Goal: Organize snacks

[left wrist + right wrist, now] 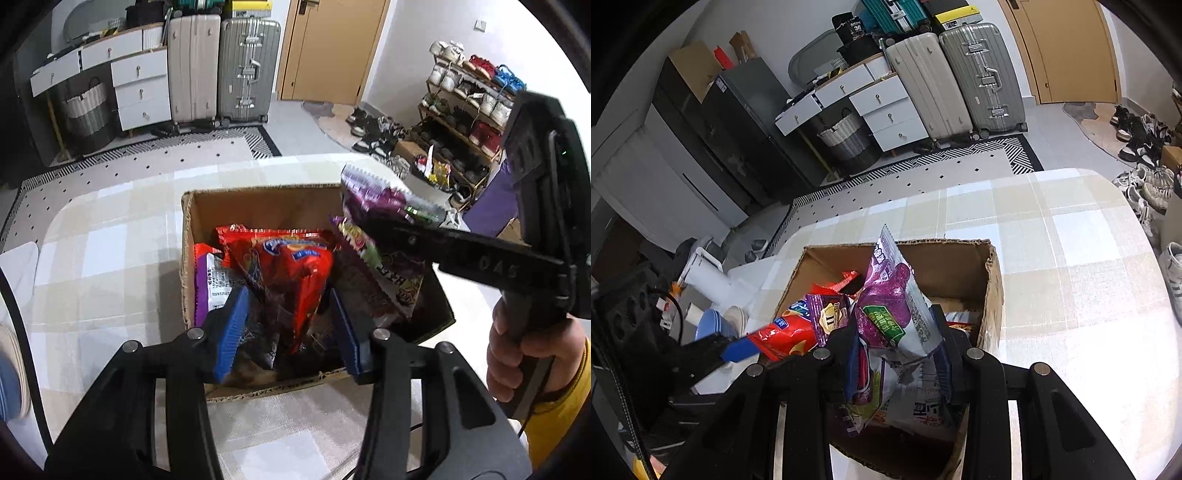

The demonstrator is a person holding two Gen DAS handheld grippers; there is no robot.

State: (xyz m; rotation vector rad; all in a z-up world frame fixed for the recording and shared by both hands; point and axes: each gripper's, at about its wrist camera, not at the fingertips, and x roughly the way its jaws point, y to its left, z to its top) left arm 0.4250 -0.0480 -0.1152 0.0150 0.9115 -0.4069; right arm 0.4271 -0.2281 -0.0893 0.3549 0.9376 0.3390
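Checked tablecloth point(110, 229) under cardboard box point(258, 203); left gripper point(291, 325) fingers spread, right gripper point(897, 354) pinching purple packet point(890, 295).

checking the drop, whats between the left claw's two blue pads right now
The red snack bag, standing in the cardboard box. The left claw straddles it with gaps at both pads; the left wrist view shows this.

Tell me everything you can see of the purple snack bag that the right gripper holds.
The purple snack bag is a glossy plastic packet with a serrated top edge, a green label and a white printed back. It stands roughly upright, crumpled, over the open cardboard box. The right gripper is shut on its lower part. Other packets lie under it in the box.
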